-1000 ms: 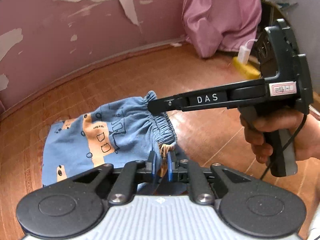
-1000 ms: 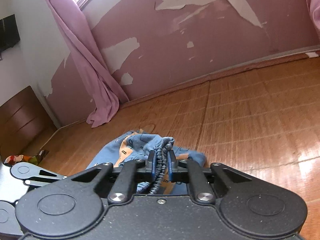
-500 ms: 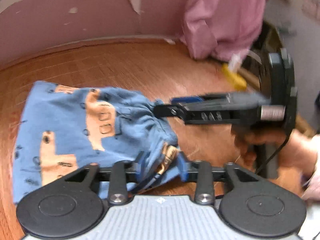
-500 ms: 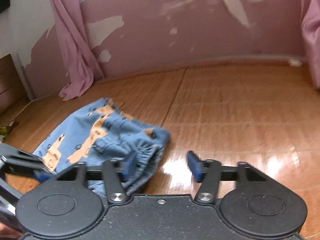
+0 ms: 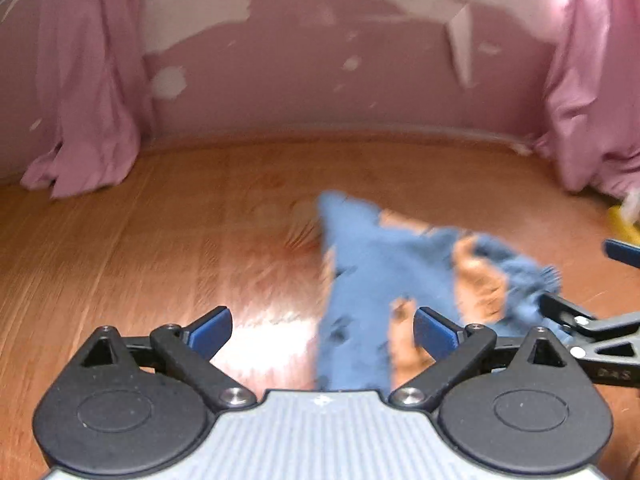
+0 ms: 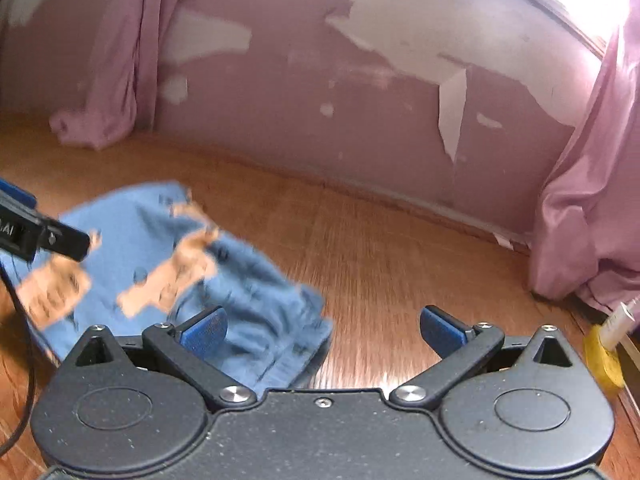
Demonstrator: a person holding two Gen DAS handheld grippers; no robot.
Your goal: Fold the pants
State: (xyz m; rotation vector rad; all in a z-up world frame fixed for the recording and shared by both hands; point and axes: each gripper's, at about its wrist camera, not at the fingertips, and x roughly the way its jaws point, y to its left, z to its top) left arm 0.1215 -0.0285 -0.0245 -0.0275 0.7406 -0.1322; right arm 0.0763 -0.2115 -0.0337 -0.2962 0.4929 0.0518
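Left wrist view: one pair of blue pants (image 5: 372, 276) lies loose on the wooden floor (image 5: 160, 240), well off the wall.
Left gripper (image 5: 322, 330) and right gripper (image 6: 322, 328) both gape, holding nothing; the cloth looks light, soft and limp; the gathered waistband (image 6: 288, 312) seems the surest hold; two grippers, two curtains.

Blue pants (image 5: 372, 280) with orange patches lie on a brown wooden floor (image 5: 160, 240) beside pink curtains (image 5: 88, 100).

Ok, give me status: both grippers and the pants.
Left gripper open, empty. Right gripper open, empty. Pants released, lying on wooden floor. Nothing in the way.
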